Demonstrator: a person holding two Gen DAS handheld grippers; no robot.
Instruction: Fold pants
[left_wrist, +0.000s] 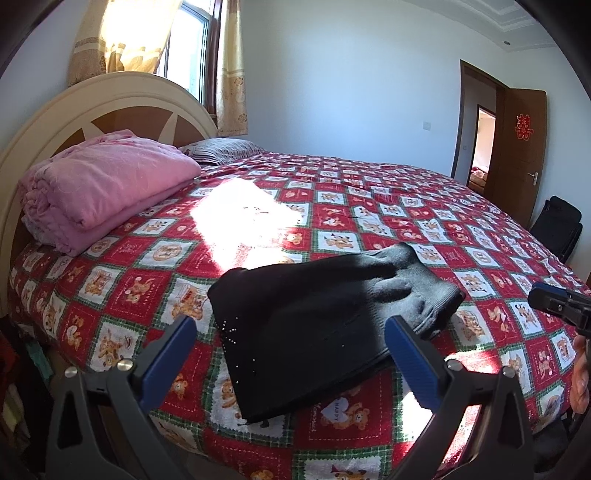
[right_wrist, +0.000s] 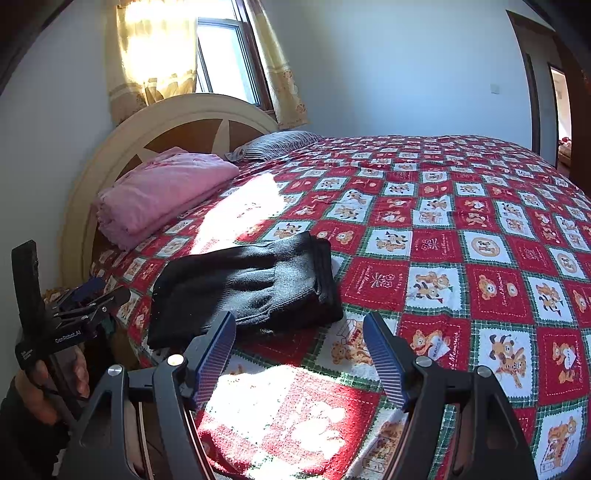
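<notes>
The black pants (left_wrist: 314, 325) lie folded into a compact stack on the red patterned bedspread (left_wrist: 369, 206), near the bed's front edge. They also show in the right wrist view (right_wrist: 251, 284). My left gripper (left_wrist: 291, 328) is open and empty, its blue pads just short of the stack on either side. My right gripper (right_wrist: 299, 332) is open and empty, a little in front of the stack's near right corner. The right gripper's tip shows at the far right of the left wrist view (left_wrist: 554, 299). The left gripper shows at the left of the right wrist view (right_wrist: 85, 299).
A folded pink blanket (left_wrist: 107, 184) and a striped pillow (left_wrist: 225, 149) lie by the cream headboard (left_wrist: 110, 92). A window with curtains stands behind it. An open brown door (left_wrist: 517, 155) and a black bag (left_wrist: 557, 225) are at the far right. Bedspread (right_wrist: 480, 258) stretches right.
</notes>
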